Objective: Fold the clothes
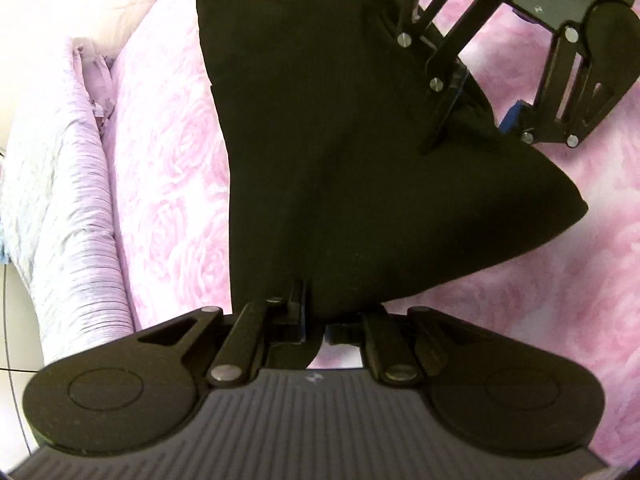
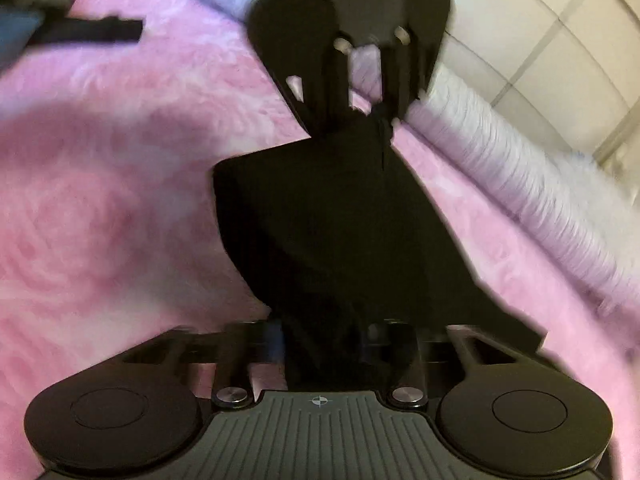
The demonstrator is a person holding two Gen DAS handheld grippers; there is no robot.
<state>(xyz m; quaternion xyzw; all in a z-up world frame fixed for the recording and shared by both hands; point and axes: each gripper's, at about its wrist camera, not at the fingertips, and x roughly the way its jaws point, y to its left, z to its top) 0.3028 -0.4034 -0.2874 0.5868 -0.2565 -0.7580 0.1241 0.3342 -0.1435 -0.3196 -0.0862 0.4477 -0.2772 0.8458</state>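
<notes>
A black garment (image 1: 320,152) hangs stretched between my two grippers over a pink rose-patterned bedspread (image 1: 160,168). My left gripper (image 1: 316,320) is shut on one corner of it at the bottom of the left wrist view. My right gripper (image 1: 476,116) shows at the top right of that view, its jaws closing on the garment's far edge. In the right wrist view, which is blurred, the garment (image 2: 332,232) runs from my right gripper (image 2: 324,340), shut on it, up to my left gripper (image 2: 376,120).
A lilac ruffled bed edge (image 1: 72,208) runs down the left side, also along the right in the right wrist view (image 2: 532,184). A black strap and a dark object (image 2: 80,32) lie on the bedspread at the far left. Pale tiled floor (image 2: 560,40) lies beyond the bed.
</notes>
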